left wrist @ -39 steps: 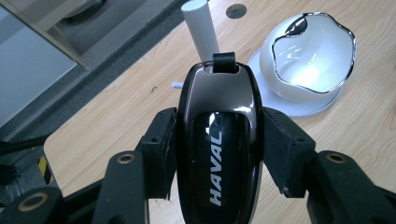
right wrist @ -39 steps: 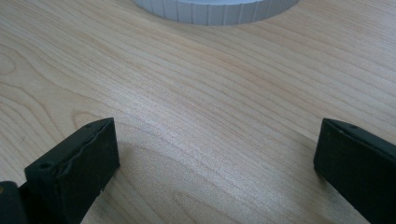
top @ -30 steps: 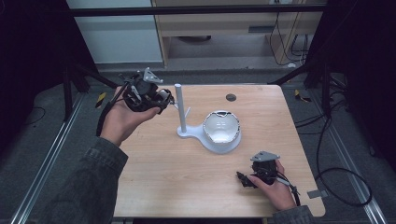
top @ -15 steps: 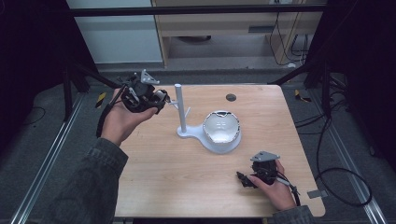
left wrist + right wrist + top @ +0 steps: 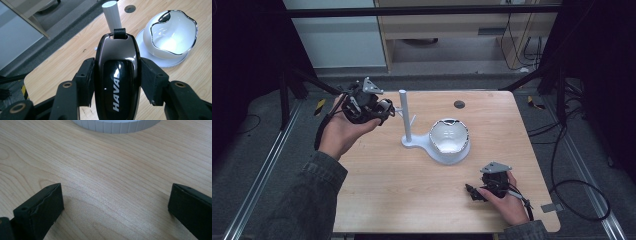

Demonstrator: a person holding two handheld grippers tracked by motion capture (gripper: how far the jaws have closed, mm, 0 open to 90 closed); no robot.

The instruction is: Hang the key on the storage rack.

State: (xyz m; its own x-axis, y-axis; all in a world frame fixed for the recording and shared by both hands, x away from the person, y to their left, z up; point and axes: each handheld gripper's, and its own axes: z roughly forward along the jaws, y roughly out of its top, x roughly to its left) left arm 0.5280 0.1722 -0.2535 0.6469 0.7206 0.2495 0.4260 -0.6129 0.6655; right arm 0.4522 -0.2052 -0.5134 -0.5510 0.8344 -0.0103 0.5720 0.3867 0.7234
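My left hand (image 5: 343, 134) is raised above the table's (image 5: 387, 200) far left corner, palm turned up and forearm reaching in from the lower left, carrying the left gripper (image 5: 379, 111) with its jaws aimed to the right toward the white post (image 5: 404, 117). Between those jaws I am gripping a dark, glossy car key fob (image 5: 117, 75), clamped by its two long sides; it stands lengthwise along the jaws, its small black loop at the far end just in front of the post's top, and white lettering runs down its face. Beyond it the white stand's (image 5: 439, 150) round base carries a white bowl (image 5: 173, 33) with a wavy dark-edged rim. My right hand (image 5: 507, 200) lies low near the table's near right corner, wrist resting toward the edge, the right gripper (image 5: 472, 191) pointing left across the wood. Its jaws are spread wide with nothing but bare wood grain between them, and the ribbed edge of the stand's base (image 5: 117, 126) lies well ahead of them.
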